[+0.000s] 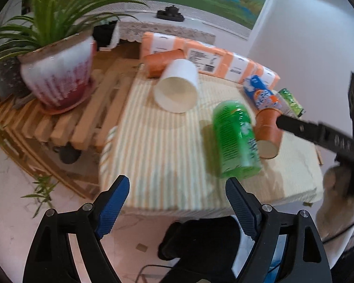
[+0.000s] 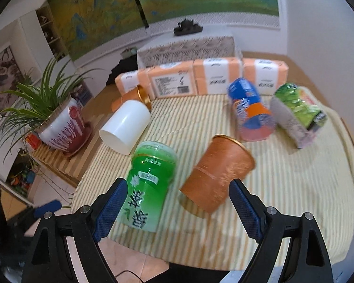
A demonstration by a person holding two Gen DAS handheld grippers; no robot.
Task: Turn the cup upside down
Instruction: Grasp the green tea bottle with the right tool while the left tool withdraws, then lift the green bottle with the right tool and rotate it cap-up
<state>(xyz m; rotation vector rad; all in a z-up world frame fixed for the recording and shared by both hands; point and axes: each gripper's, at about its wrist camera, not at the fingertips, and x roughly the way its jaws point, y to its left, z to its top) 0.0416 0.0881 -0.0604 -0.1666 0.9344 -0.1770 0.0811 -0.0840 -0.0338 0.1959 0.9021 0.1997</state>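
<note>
Several cups lie on their sides on a striped cloth [image 2: 283,184]. A white cup [image 1: 177,87] [image 2: 126,126] lies with its mouth toward the table's front left. A green cup [image 1: 234,139] [image 2: 147,184] and an orange cup [image 1: 267,132] [image 2: 218,172] lie nearer the front edge. A second orange cup [image 1: 164,62] [image 2: 135,97] lies behind the white one. My left gripper [image 1: 177,202] is open and empty above the front edge. My right gripper [image 2: 177,202] is open and empty, just in front of the green and orange cups; it shows in the left wrist view [image 1: 318,132].
A blue-orange cup [image 2: 250,109] and a green printed cup [image 2: 297,115] lie at the right. Orange tissue packs [image 2: 200,76] line the back. A potted plant [image 1: 56,77] stands on a slatted wooden stand [image 1: 82,118] to the left. Tiled floor lies below.
</note>
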